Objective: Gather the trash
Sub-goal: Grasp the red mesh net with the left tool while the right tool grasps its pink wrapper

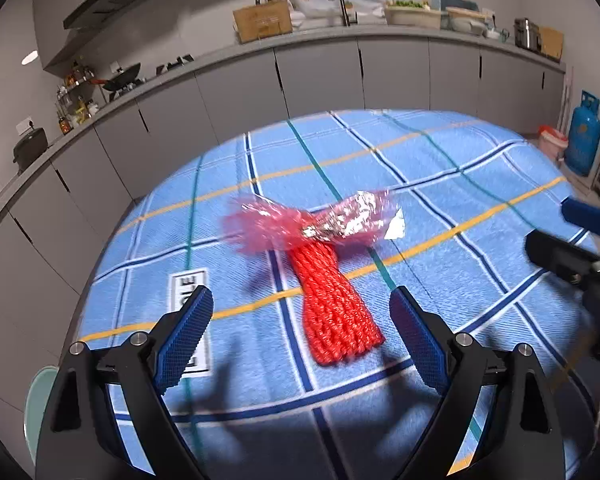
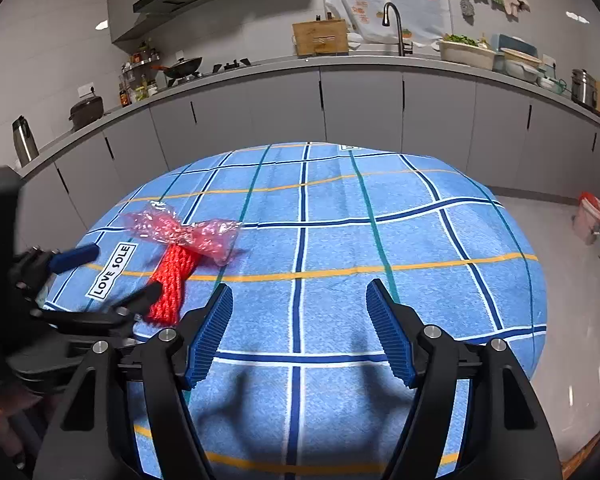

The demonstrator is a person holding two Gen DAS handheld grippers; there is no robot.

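A red foam net sleeve (image 1: 334,304) lies on the blue checked tablecloth (image 1: 440,168), with a crumpled pink and silver plastic wrapper (image 1: 312,222) across its far end. My left gripper (image 1: 302,306) hovers open just before the sleeve, whose near end lies between the two fingers without touching them. From the right wrist view the same sleeve (image 2: 171,280) and wrapper (image 2: 184,232) sit at the left, and the left gripper (image 2: 116,276) reaches in beside them. My right gripper (image 2: 300,304) is open over bare cloth with nothing between its fingers.
A grey kitchen counter (image 2: 340,60) with a sink tap, a box, bowls and pots curves behind the table. A white label (image 2: 112,271) reading LOVE SOLE lies on the cloth. A blue gas cylinder (image 1: 584,134) and a small bin (image 2: 590,212) stand on the floor at the right.
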